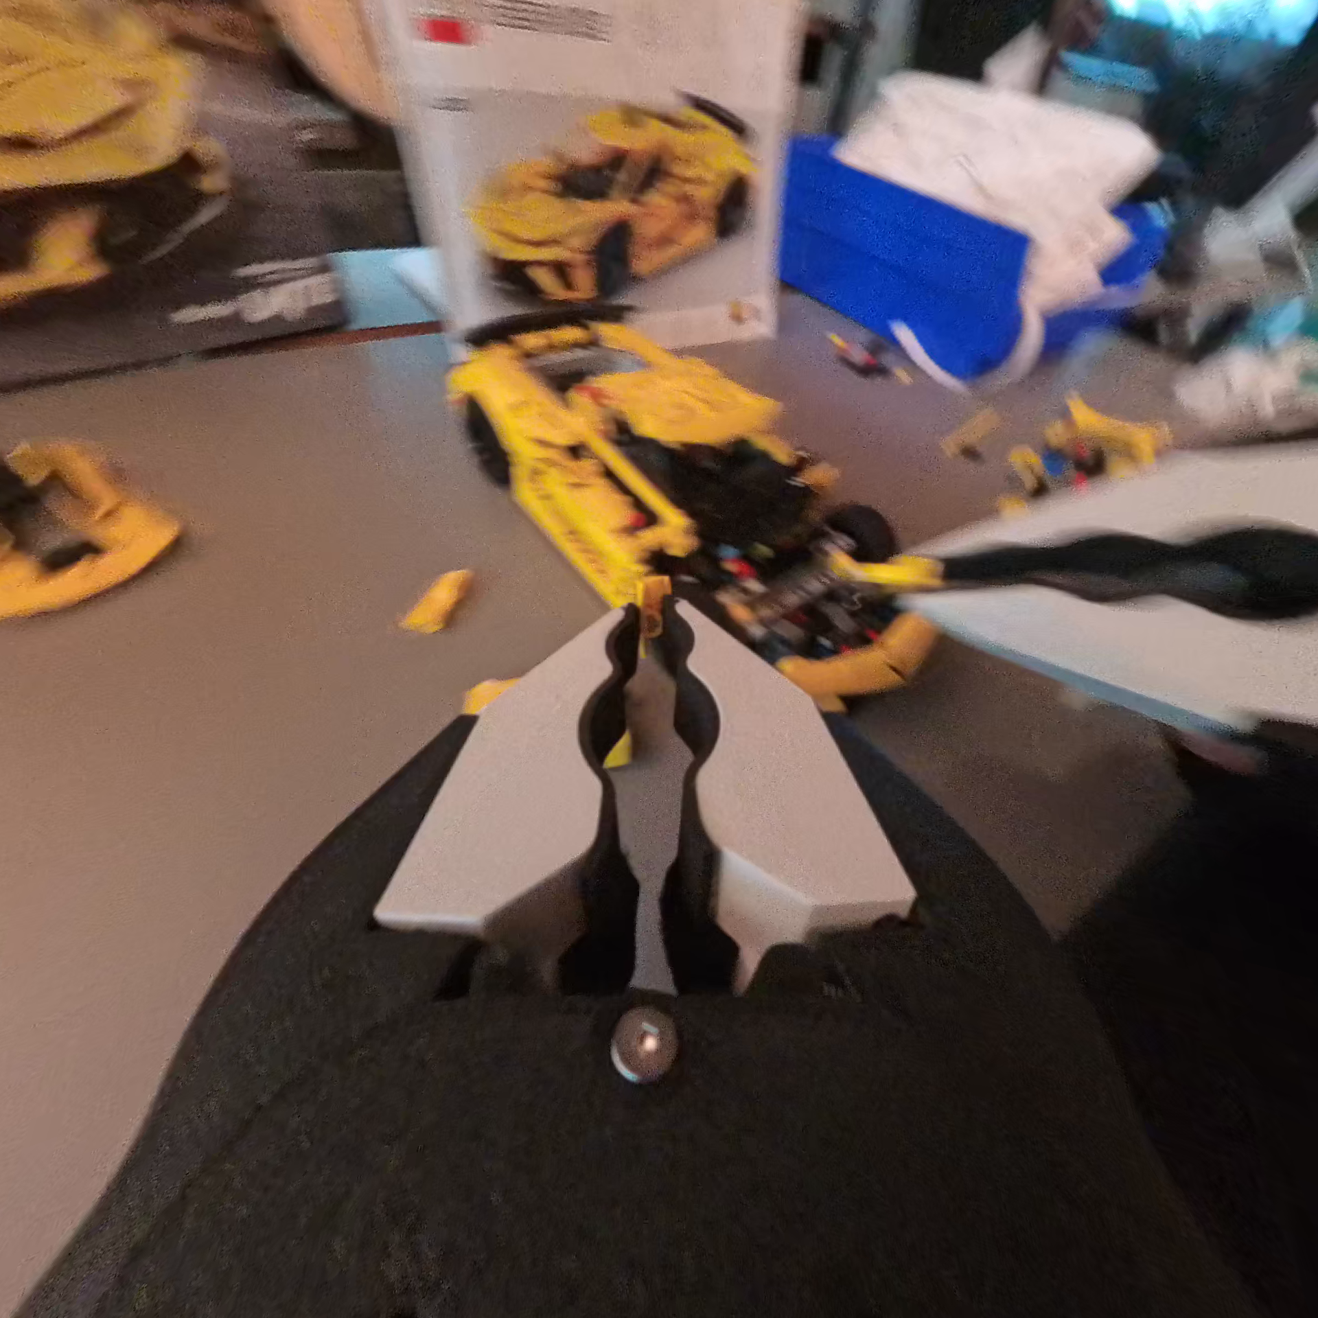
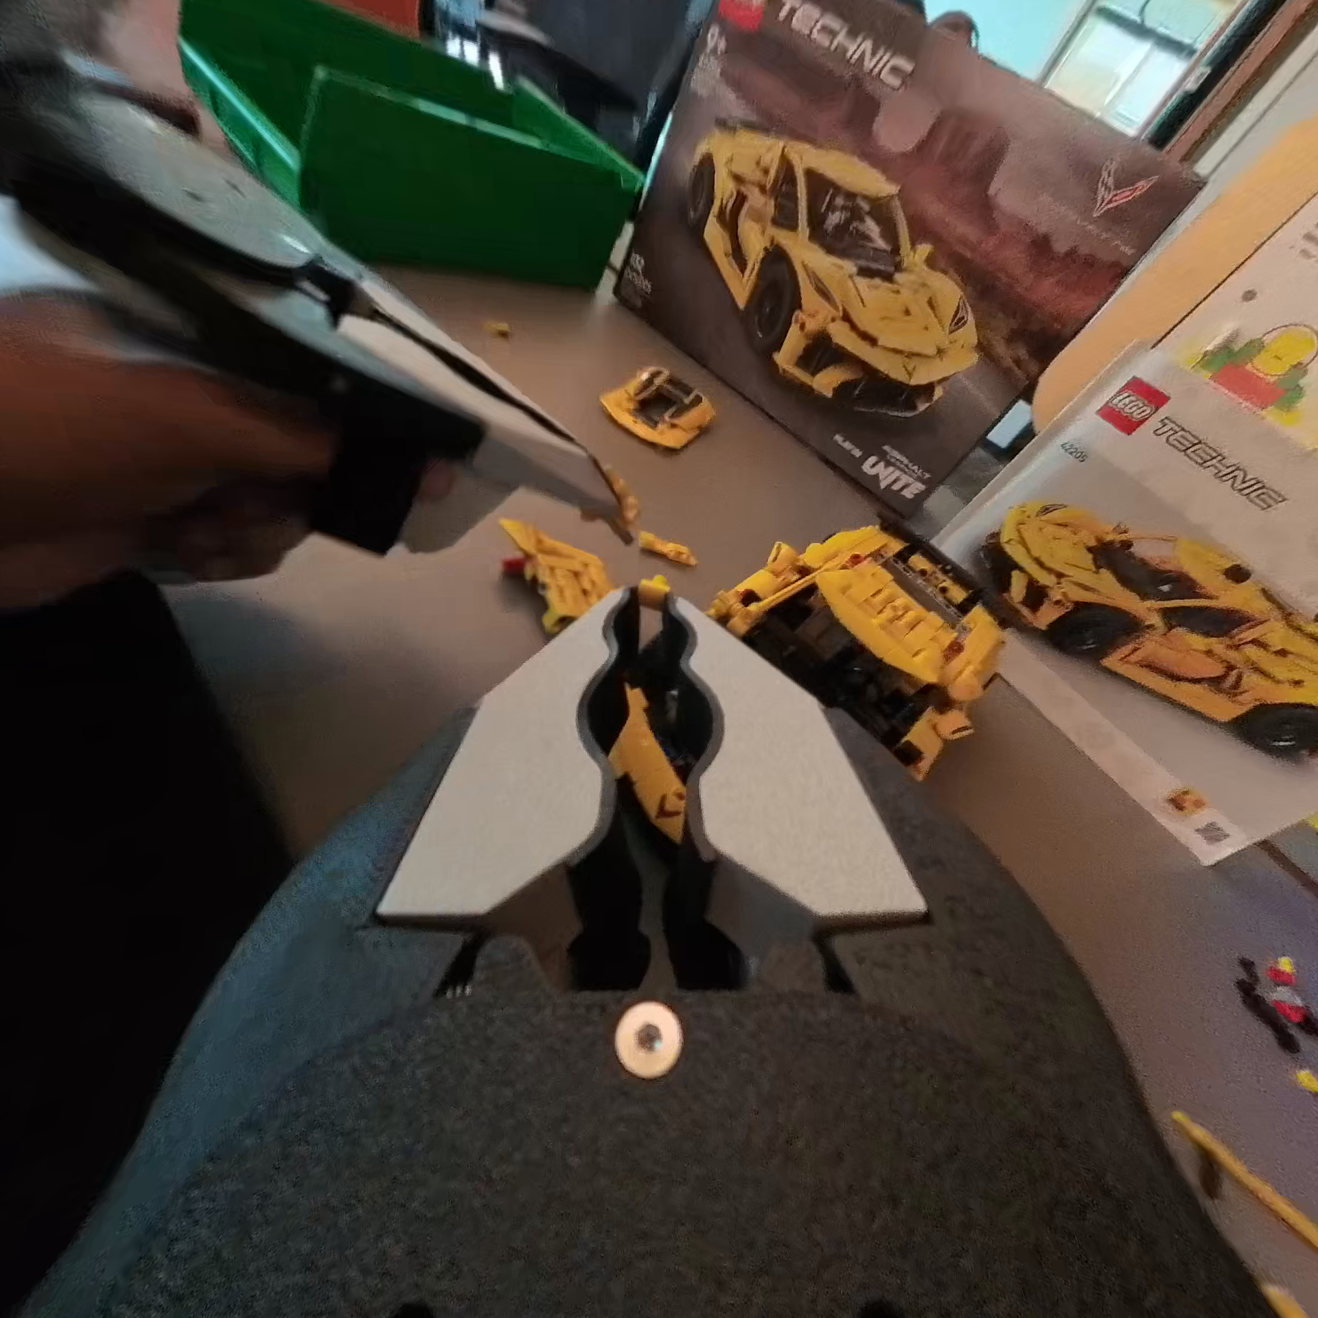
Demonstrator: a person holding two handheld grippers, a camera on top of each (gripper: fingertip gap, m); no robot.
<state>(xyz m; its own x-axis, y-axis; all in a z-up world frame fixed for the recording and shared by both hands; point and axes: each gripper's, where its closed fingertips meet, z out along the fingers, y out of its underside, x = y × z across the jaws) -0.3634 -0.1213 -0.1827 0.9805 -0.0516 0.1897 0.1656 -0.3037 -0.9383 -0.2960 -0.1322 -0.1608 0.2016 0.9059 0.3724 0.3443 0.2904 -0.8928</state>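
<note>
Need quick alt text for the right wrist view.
The right gripper is shut on a yellow brick panel above a grey table, beside a part-built yellow toy car. The left gripper holds a small yellow piece.

Each gripper has grey wedge fingers with wavy black pads, a textured black body and one silver screw.

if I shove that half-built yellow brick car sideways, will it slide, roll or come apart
The yellow brick car would probably scrape rather than roll: it looks tilted, with few wheels visible. Panels may pop off, since loose yellow pieces already lie on the grey table.
</note>
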